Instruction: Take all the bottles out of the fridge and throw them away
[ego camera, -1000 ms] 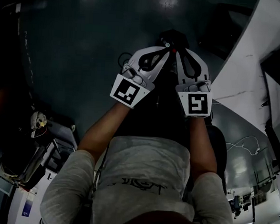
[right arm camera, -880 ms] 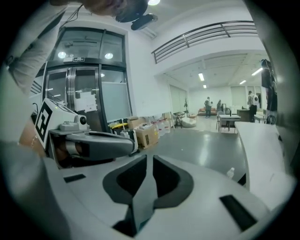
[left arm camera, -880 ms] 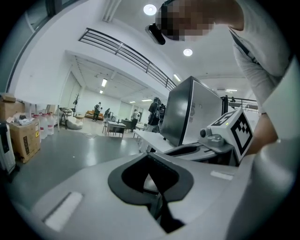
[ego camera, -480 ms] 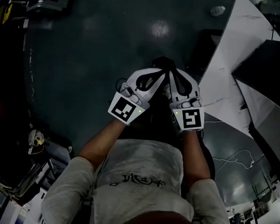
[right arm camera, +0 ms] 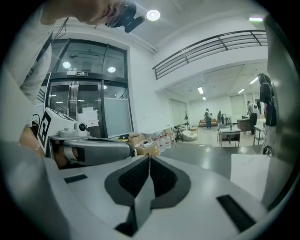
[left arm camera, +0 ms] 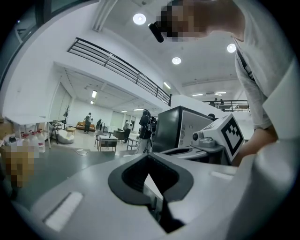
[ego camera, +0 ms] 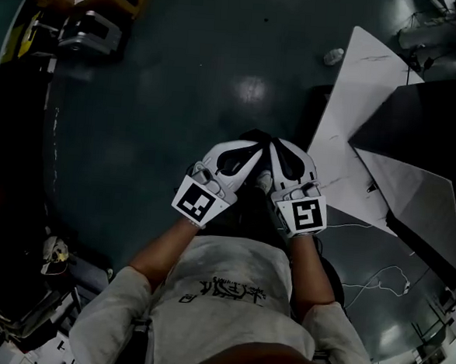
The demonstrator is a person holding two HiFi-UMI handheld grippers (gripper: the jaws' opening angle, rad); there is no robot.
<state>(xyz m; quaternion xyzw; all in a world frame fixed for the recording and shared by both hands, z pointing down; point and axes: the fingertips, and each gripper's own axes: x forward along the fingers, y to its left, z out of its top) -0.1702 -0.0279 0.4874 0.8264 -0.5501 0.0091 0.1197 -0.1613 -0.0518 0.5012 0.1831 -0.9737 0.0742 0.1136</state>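
My left gripper [ego camera: 255, 148] and right gripper [ego camera: 277, 146] are held side by side in front of the person's chest, high above the dark floor. The tips nearly touch each other. In the left gripper view the left gripper [left arm camera: 149, 158] is shut with nothing between its pads. The right gripper [right arm camera: 149, 159] has just been closing and now stands shut, also with nothing in it. A dark cabinet-like box [left arm camera: 180, 126] stands ahead to the right; its door is not visible. No bottle is held or close by.
A white slab [ego camera: 357, 124] and a dark box [ego camera: 420, 113] lie on the floor to the right, with a small pale object [ego camera: 334, 56] beyond them. Yellow equipment [ego camera: 92, 4] sits far left. Clear jugs and cartons [right arm camera: 152, 143] stand by the glass wall. People walk far off.
Both grippers have risen together, staying side by side. The floor now looks farther away, and more of the white slab, the dark box and the yellow equipment has come into view.
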